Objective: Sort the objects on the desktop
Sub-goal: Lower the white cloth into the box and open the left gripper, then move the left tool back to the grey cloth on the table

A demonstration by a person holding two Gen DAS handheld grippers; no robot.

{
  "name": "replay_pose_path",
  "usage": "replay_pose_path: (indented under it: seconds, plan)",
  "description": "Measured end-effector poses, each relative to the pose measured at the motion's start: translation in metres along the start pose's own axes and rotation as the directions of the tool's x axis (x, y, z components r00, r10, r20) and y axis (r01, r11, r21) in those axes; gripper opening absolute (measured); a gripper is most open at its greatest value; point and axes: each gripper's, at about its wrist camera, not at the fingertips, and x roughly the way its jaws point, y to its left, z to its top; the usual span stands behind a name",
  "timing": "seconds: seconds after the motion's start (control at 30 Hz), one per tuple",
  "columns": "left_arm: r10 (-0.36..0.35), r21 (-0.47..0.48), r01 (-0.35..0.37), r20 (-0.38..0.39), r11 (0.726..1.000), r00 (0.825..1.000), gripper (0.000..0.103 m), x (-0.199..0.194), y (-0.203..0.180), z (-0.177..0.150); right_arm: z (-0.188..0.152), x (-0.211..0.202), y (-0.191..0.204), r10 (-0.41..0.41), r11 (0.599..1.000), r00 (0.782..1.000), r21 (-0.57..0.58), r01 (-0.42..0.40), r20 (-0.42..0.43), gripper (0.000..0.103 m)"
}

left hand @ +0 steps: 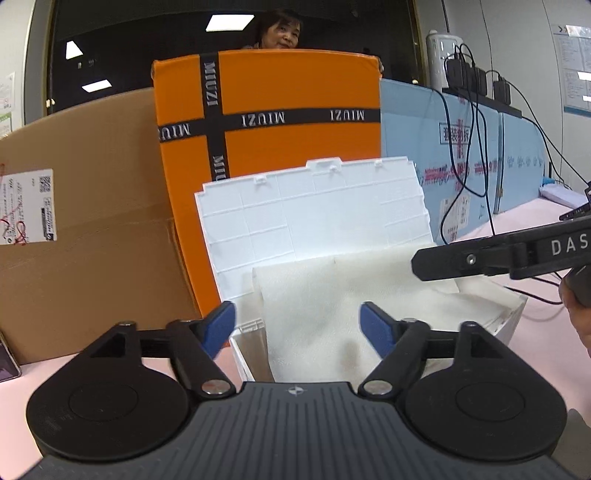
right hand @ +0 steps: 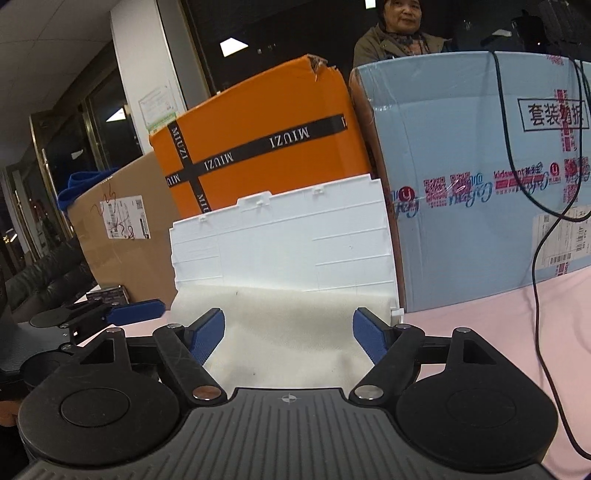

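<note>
Pink surface point(right hand: 480, 332) with boxes stacked along the back: brown carton point(left hand: 92, 229), orange box point(left hand: 280, 96) with black MIUZI bands, blue box point(right hand: 461, 177) with cables point(right hand: 535, 258) hanging over it. Person point(right hand: 399, 33) stands behind the boxes.

White bin point(left hand: 251, 354) sits straight ahead of both tongs, its lid point(left hand: 314, 206) raised and leaning against the orange box. White cloth point(left hand: 332, 314) lies over the bin's opening, draped toward the cameras.

Left tongs point(left hand: 297, 328): spread wide, blue pads point(left hand: 218, 325) apart, nothing between them; cloth and bin just beyond the tips. Cannot tell if the pads touch the cloth.

Right tongs point(right hand: 288, 336): also spread wide, empty, cloth just ahead between the fingers point(right hand: 208, 332). In the left view the right tongs come in from the right side, above the cloth. In the right view the left tongs point(right hand: 136, 312) show at far left, low beside the bin.
</note>
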Motion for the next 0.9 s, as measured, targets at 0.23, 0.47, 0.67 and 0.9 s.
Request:
replay_pose_path:
  seconds: [0.23, 0.47, 0.67, 0.9]
  plan:
    - [0.035, -0.038, -0.033, 0.058, 0.999, 0.998, 0.094, -0.028, 0.001, -0.004, -0.004, -0.023, -0.008, -0.009, 1.0, 0.995, 0.014, 0.008, 0.104, 0.093]
    - [0.035, -0.079, -0.028, 0.087, 0.997, 0.996, 0.094, -0.06, 0.0, -0.013, -0.009, -0.046, -0.014, -0.013, 0.999, 0.989, 0.039, 0.007, 0.148, 0.099]
    - [0.042, -0.118, -0.035, 0.061, 0.992, 0.997, 0.094, -0.084, -0.002, -0.025, -0.02, -0.066, -0.013, -0.011, 0.999, 0.987, 0.037, 0.006, 0.158, 0.1]
    - [0.038, -0.138, -0.037, 0.002, 0.99, 0.999, 0.094, -0.101, -0.007, -0.042, -0.034, -0.084, -0.015, -0.029, 0.998, 0.989, 0.054, 0.022, 0.148, 0.101]
